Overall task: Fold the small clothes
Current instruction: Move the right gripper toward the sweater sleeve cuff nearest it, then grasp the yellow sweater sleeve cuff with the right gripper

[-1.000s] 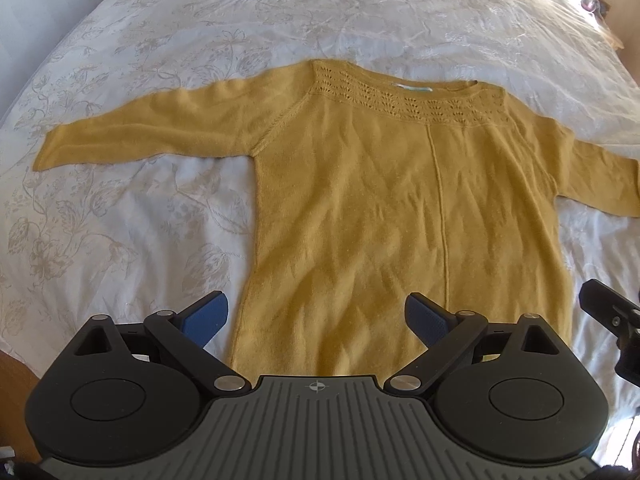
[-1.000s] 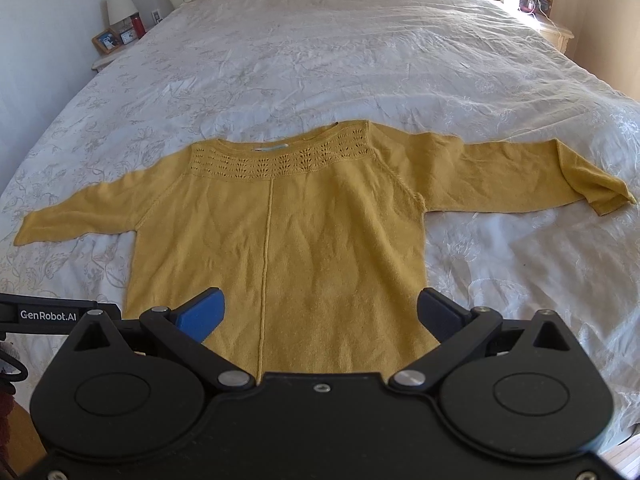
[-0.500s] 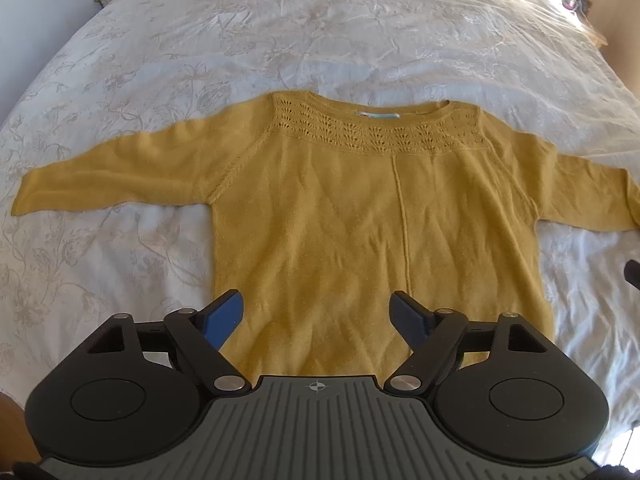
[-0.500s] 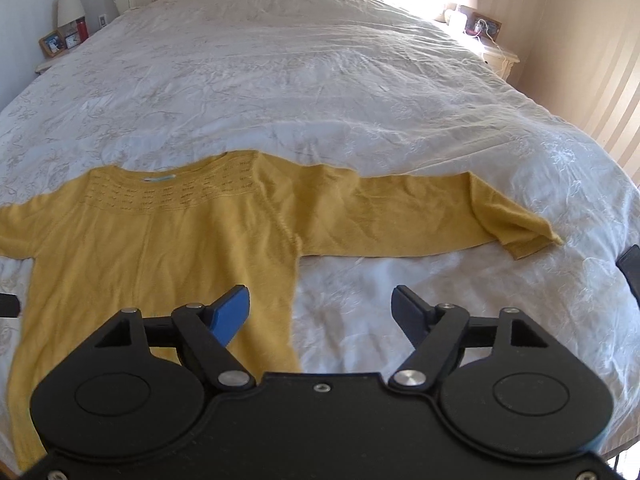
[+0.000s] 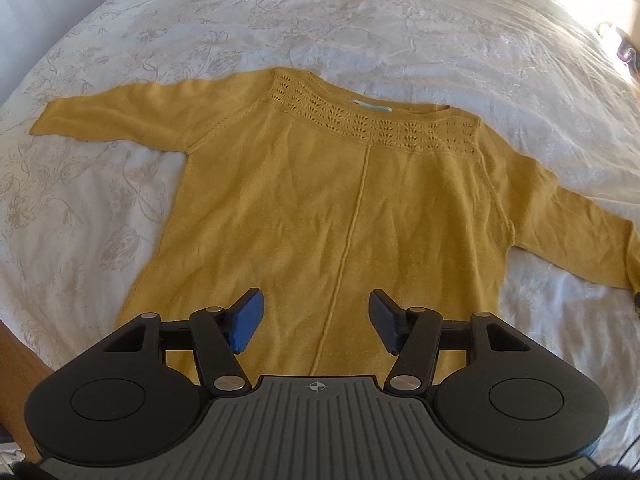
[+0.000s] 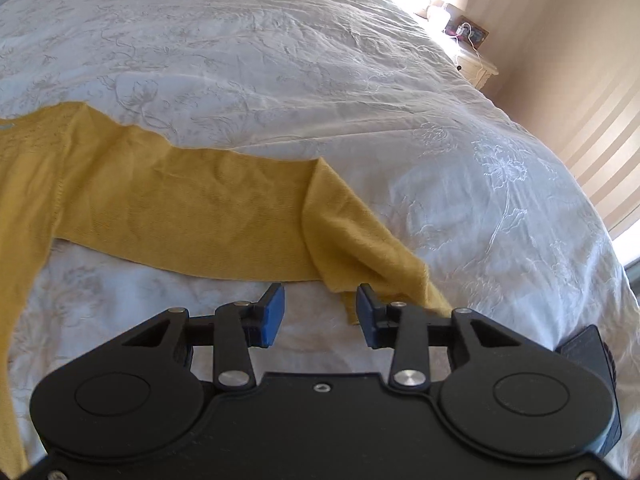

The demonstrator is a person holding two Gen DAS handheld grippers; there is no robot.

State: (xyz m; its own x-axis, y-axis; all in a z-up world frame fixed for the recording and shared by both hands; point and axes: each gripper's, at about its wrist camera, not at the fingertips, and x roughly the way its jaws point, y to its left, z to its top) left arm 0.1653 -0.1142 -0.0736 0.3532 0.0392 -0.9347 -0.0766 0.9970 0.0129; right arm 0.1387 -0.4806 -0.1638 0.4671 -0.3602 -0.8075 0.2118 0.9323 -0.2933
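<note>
A mustard-yellow knit sweater lies flat, front up, on the white bedspread, both sleeves spread out sideways. My left gripper is open and empty, hovering over the sweater's lower hem near its centre seam. In the right wrist view the sweater's right sleeve stretches across, and its cuff end is creased and partly folded over. My right gripper is open and empty, just in front of that cuff, with the right finger beside the cuff's edge.
The bedspread is wrinkled with a floral pattern. A bedside table with small items stands at the far right by a striped wall. A wooden bed edge shows at the lower left.
The right gripper has swung right and moved close to the right sleeve's cuff. The left gripper has shifted toward the sweater's middle, over the hem. Both stay open.
</note>
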